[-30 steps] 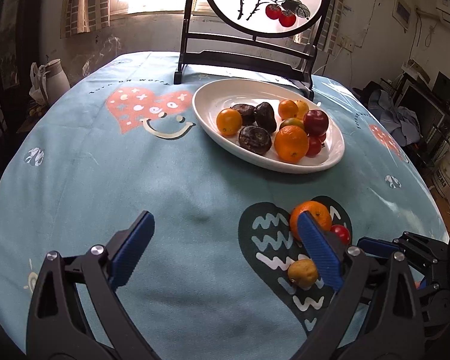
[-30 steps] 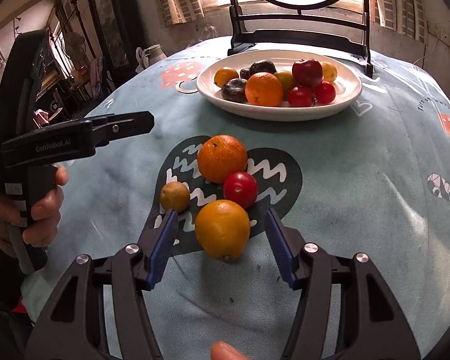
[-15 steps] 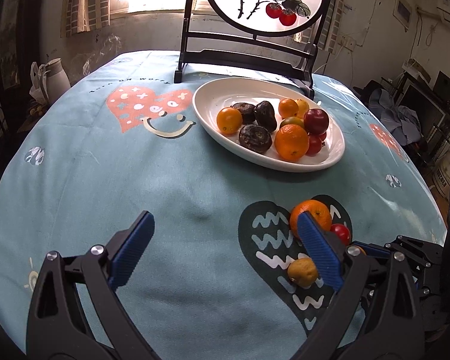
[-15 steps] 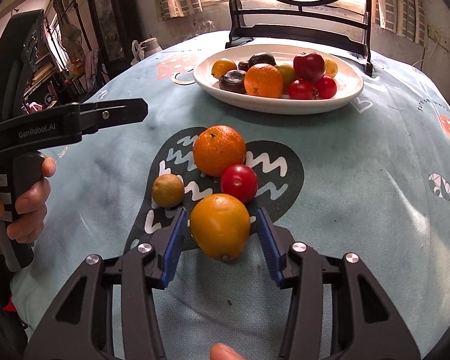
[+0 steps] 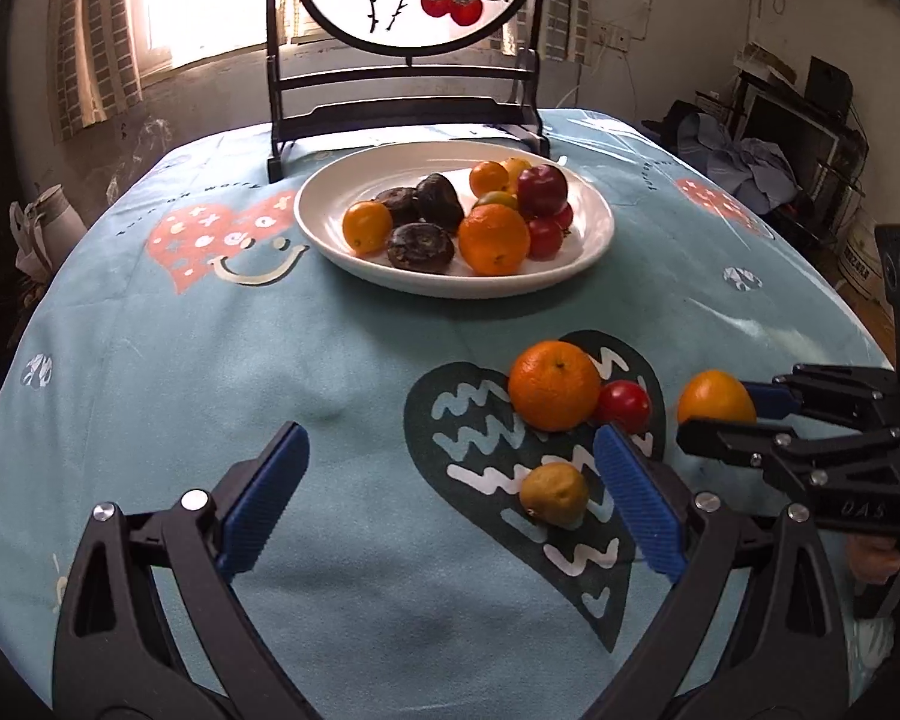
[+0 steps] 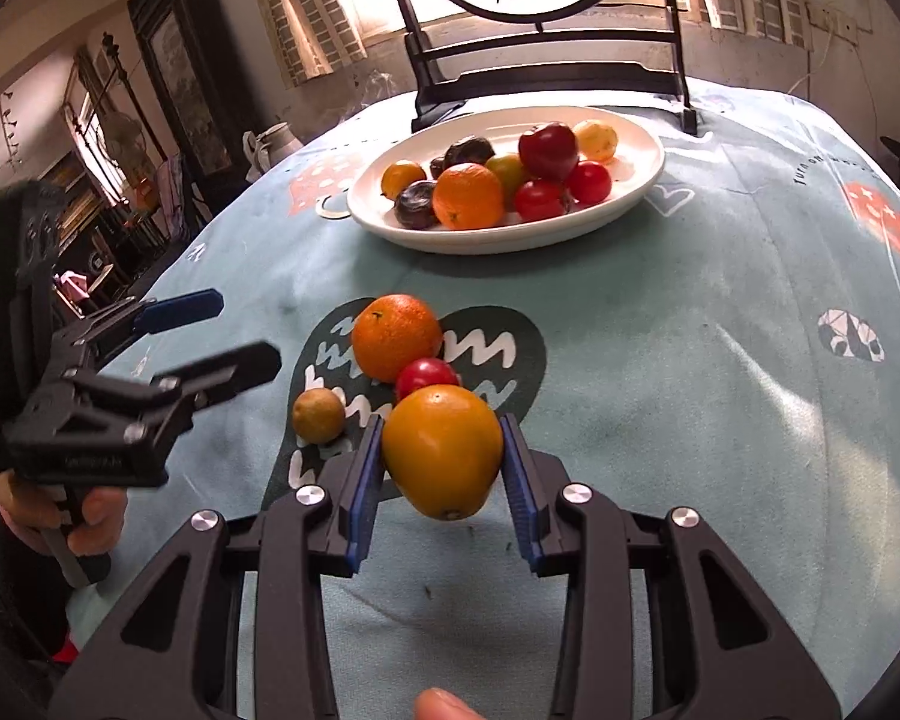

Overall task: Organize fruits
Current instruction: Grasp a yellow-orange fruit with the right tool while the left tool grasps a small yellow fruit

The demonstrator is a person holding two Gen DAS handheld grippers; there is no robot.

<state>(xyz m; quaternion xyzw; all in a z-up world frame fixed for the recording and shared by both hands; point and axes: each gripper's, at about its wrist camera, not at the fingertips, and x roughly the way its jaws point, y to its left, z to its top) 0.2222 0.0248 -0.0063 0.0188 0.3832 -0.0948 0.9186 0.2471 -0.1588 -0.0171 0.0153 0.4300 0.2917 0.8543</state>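
The right tongs (image 6: pixel 442 468), just closing, clamp the yellow orange (image 6: pixel 442 450) whose round skin could slip toward the tomato (image 6: pixel 427 375), while the left tongs (image 5: pixel 450 501) stand wide and empty

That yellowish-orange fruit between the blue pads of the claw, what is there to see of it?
The yellow-orange fruit is smooth, glossy and a little egg-shaped, paler than the deeper orange beyond it, with a small dark dimple on top and a stem scar at its lower end. The right claw has just been closing on it, and its two ribbed blue pads now press its sides. It seems slightly raised above the blue tablecloth. The small red fruit sits right behind it; whether they touch is unclear.
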